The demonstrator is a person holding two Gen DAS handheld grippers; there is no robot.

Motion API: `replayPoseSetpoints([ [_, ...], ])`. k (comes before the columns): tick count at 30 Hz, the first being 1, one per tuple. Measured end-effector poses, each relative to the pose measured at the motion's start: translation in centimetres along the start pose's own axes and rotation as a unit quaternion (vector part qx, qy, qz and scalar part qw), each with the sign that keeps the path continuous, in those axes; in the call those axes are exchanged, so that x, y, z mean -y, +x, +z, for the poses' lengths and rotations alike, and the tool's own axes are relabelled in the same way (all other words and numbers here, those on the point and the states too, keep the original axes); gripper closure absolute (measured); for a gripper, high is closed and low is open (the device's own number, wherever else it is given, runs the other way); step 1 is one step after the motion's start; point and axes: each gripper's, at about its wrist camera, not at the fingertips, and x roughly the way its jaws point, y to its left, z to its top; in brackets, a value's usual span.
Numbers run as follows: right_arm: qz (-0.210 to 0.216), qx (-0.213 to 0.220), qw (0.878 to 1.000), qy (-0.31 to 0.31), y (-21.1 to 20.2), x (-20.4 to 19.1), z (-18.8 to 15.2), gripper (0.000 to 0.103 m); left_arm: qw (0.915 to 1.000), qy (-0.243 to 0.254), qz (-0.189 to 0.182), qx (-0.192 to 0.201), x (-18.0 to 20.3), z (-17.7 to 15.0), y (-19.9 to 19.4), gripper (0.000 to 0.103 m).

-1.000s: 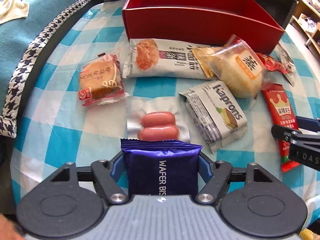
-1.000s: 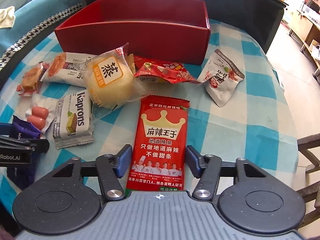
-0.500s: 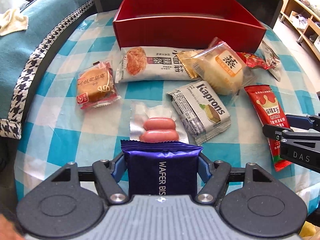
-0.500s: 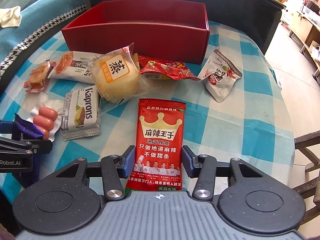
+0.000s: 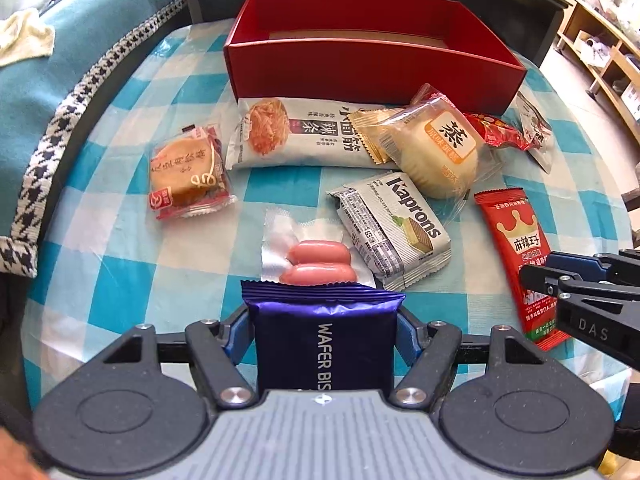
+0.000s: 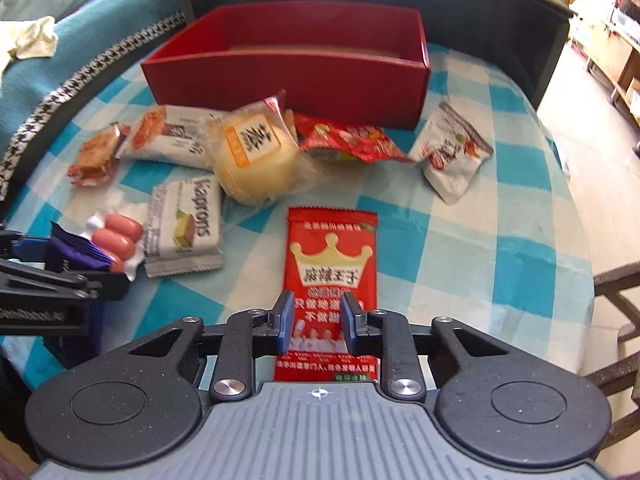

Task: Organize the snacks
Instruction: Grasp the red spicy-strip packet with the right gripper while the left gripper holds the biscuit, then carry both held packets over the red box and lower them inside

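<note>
My left gripper (image 5: 322, 330) is shut on a dark blue wafer biscuit pack (image 5: 324, 340) and holds it above the near table edge; the pack also shows in the right wrist view (image 6: 78, 252). My right gripper (image 6: 317, 322) has narrowed its jaws over the lower part of a red crown-printed spicy strip packet (image 6: 332, 256), which lies flat on the checked cloth; it also shows in the left wrist view (image 5: 516, 236). An empty red box (image 5: 372, 60) stands at the far side of the table.
Loose on the blue-and-white cloth (image 5: 120, 264): sausage pack (image 5: 316, 260), Kaprons wafer (image 5: 396, 228), round steamed cake (image 5: 436, 148), long white snack pack (image 5: 304, 132), pastry in red wrapper (image 5: 188, 172), red packet (image 6: 344, 140), white packet (image 6: 450, 156). Teal sofa at left.
My right gripper's jaws have closed in from wide open to a narrow gap over the red packet. Both grippers have risen and pulled back; the left still holds the wafer pack.
</note>
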Motion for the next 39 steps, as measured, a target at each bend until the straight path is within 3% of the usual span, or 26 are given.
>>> replayPoseSetpoints([
  [1,-0.001,0.002,1.000,0.006,-0.1,0.2,0.0,0.063,1.0000,-0.001,-0.001,0.000,0.0,0.0,0.0,0.005],
  [2,0.002,0.001,1.000,0.010,-0.2,0.4,0.0,0.054,1.0000,-0.003,-0.003,0.000,-0.1,0.0,-0.1,0.005],
  [4,0.011,-0.005,1.000,0.017,0.2,0.5,0.0,0.028,0.9999,-0.008,-0.007,-0.002,-0.3,0.1,0.0,0.005],
  [7,0.001,-0.011,1.000,0.000,1.4,0.0,0.3,0.027,0.9995,-0.022,-0.015,-0.014,-0.8,0.0,0.5,0.004],
  [9,-0.011,-0.007,1.000,-0.027,2.1,-0.6,0.5,0.021,0.9992,-0.025,-0.017,-0.024,-0.9,-0.1,1.1,0.004],
  [13,-0.016,-0.001,0.999,-0.041,2.2,-1.3,0.7,0.024,0.9987,-0.025,-0.016,-0.042,-0.9,-0.4,1.6,0.002],
  [15,-0.016,0.001,0.999,-0.041,1.9,-1.2,0.7,0.035,0.9990,-0.018,-0.007,-0.041,-0.7,-0.6,1.4,0.000],
  [17,-0.013,0.003,0.999,-0.037,1.8,-1.1,0.8,0.040,0.9991,-0.016,0.001,-0.039,-1.0,-0.7,1.0,0.000],
  [21,-0.013,0.005,0.999,-0.039,1.7,-1.2,0.7,0.041,0.9986,-0.040,0.000,-0.035,-2.0,-1.0,0.1,0.000],
  [25,-0.011,0.007,0.999,-0.036,1.7,-1.1,0.6,0.043,0.9990,-0.032,0.002,-0.033,-1.7,-1.7,-0.4,0.000],
  [30,-0.011,0.007,0.999,-0.038,1.7,-1.0,0.6,0.042,0.9968,-0.053,0.013,-0.059,-1.4,-2.7,1.4,0.000],
  [33,-0.011,0.007,0.999,-0.039,1.6,-1.1,0.6,0.043,0.9979,-0.034,0.034,-0.044,-0.5,-3.1,1.2,0.000],
  [35,-0.010,0.009,0.999,-0.037,1.4,-1.0,0.5,0.045,0.9980,-0.035,0.035,-0.039,-0.5,-3.0,0.7,0.010],
  [39,-0.009,0.018,0.999,-0.036,0.6,-0.8,0.4,0.049,0.9988,-0.020,0.035,-0.027,0.0,-2.8,-0.2,0.011],
])
